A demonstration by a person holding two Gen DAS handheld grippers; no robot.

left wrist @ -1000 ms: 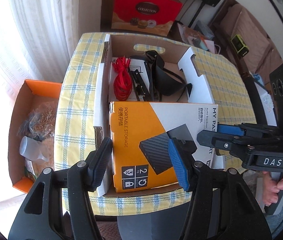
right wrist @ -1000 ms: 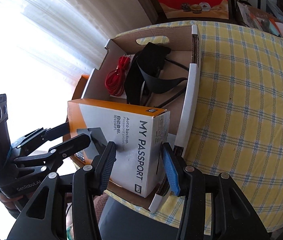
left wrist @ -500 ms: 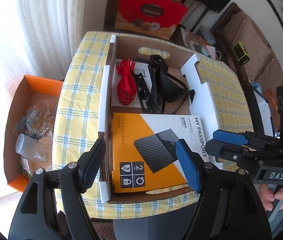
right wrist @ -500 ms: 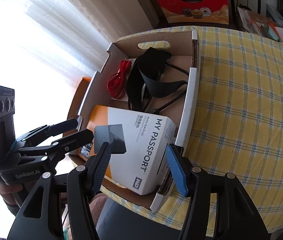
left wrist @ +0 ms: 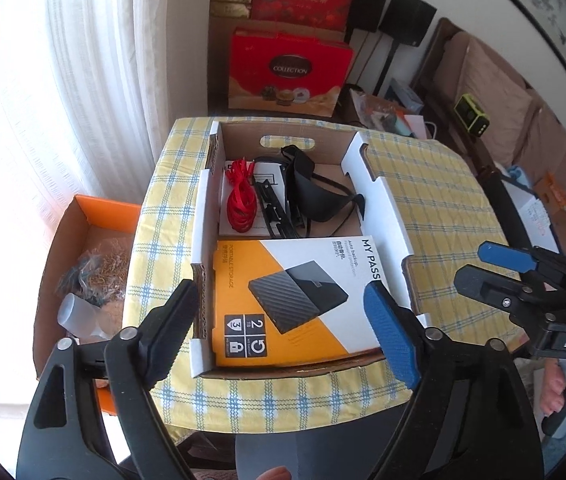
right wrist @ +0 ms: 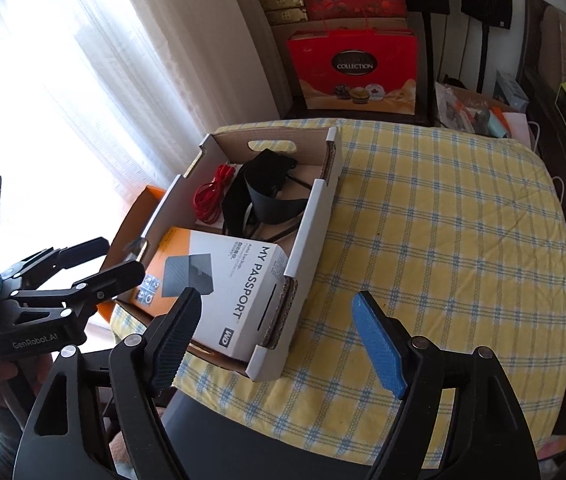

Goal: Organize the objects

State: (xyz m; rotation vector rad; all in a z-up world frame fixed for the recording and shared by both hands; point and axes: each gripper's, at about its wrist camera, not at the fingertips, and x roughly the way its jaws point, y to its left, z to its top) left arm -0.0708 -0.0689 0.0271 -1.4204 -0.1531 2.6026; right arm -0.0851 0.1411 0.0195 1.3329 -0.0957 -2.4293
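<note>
Bench (right wrist: 443, 216), draped in yellow check cloth, carried an open cardboard tray (left wrist: 383, 208) near its left edge, with bare cloth to the right. Hard-drive box (left wrist: 295, 296) lay flat in the tray's near end, red cord (left wrist: 241, 204) and black strap (left wrist: 315, 196) behind it. Left gripper (left wrist: 283, 316) hovered above the box, fingers (left wrist: 391, 332) spreading wide, pinching nothing. Right gripper (right wrist: 279, 328) hung over the tray's near corner, fingers likewise widening, empty.
</note>
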